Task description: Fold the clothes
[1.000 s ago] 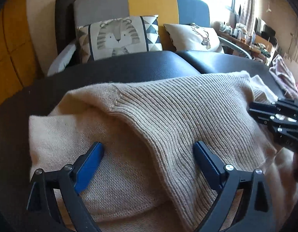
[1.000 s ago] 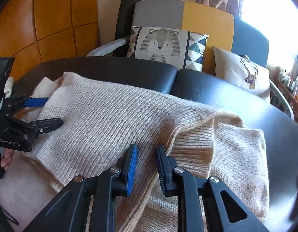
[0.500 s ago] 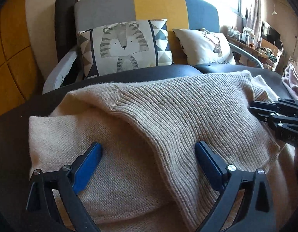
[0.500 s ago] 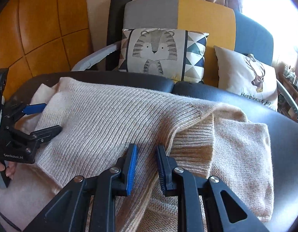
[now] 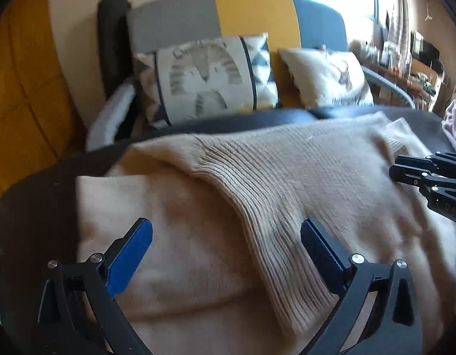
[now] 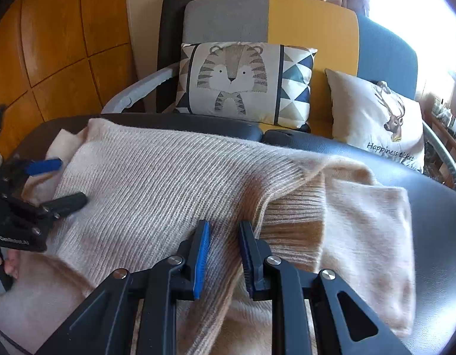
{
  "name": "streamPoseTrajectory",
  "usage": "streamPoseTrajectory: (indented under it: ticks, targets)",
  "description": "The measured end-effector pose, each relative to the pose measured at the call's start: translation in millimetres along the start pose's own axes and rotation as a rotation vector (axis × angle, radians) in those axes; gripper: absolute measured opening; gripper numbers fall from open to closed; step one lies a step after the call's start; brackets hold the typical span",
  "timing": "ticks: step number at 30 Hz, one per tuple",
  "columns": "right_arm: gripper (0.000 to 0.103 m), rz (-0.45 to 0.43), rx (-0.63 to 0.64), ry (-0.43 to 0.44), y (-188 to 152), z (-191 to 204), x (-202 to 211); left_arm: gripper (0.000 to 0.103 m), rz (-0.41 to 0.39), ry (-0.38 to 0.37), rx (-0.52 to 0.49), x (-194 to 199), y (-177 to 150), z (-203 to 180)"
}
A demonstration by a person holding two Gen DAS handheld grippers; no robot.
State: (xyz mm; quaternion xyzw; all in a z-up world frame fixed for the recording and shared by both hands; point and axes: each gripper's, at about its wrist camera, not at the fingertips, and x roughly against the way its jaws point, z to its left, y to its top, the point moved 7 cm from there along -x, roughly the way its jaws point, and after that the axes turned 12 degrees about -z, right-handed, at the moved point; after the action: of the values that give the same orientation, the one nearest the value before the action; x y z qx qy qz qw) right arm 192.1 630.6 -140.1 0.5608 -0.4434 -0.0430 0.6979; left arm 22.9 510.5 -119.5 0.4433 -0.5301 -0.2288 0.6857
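1. Beige ribbed knit: a sweater point(image 6: 174, 183) lies spread over a dark, glossy bench point(image 6: 435, 207), partly folded, one ribbed panel laid diagonally across a smoother layer underneath
2. Left tongs point(image 5: 228, 245) spread wide, blue pads apart, nothing between them; they hover low over the sweater point(image 5: 257, 183), straddling the diagonal ribbed edge
3. Left wrist view is motion-blurred; fine detail of the knit is lost there
4. Right tongs point(image 6: 223, 254) nearly together, a narrow gap left; the ribbed fold edge runs up between the two fingers. Whether the pads actually pinch the cloth — cannot tell
5. Ribbed cuff point(image 6: 293, 230), darker tan, sits just right of the right tongs, on top of a folded flat section that reaches towards the bench's right side
6. In the right wrist view the left tongs point(image 6: 54, 183) show at far left, over the sweater's left edge; a hand point(image 6: 6, 263) grips the handle below
7. Behind the bench: a sofa point(image 6: 310, 20) with grey, yellow and blue back panels, a tiger cushion point(image 6: 233, 80) and a deer cushion point(image 6: 378, 121) lettered "Happiness"
8. Orange panelled wall point(image 6: 59, 35) at left, bright window at right
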Motion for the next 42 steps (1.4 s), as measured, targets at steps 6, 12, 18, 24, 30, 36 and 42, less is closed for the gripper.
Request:
streamPoseTrajectory:
  ticks: [6,12,18,24,30,36,42]
  targets:
    - [0.022,0.008,-0.065,-0.014,-35,-16,70,0.102,0.01,-0.056,0.016,64,-37,-5]
    - [0.022,0.081,-0.079,-0.072,-89,-43,116,0.102,0.098,0.029,0.014,80,-90,10]
    - [0.022,0.061,-0.111,-0.158,-108,-78,125,0.102,0.148,0.059,0.103,70,-103,35]
    - [0.022,0.042,-0.184,-0.114,-102,-78,141,0.102,0.126,0.097,0.053,85,-102,33]
    - [0.024,0.003,-0.472,-0.128,-119,-116,179,0.102,0.08,0.126,0.03,109,-115,29]
    - [0.024,0.027,-0.652,0.023,-140,-110,186,0.102,0.119,0.108,0.11,106,-129,44]
    - [0.024,0.047,-0.825,0.174,-161,-99,197,0.102,0.119,0.105,0.137,106,-132,48]
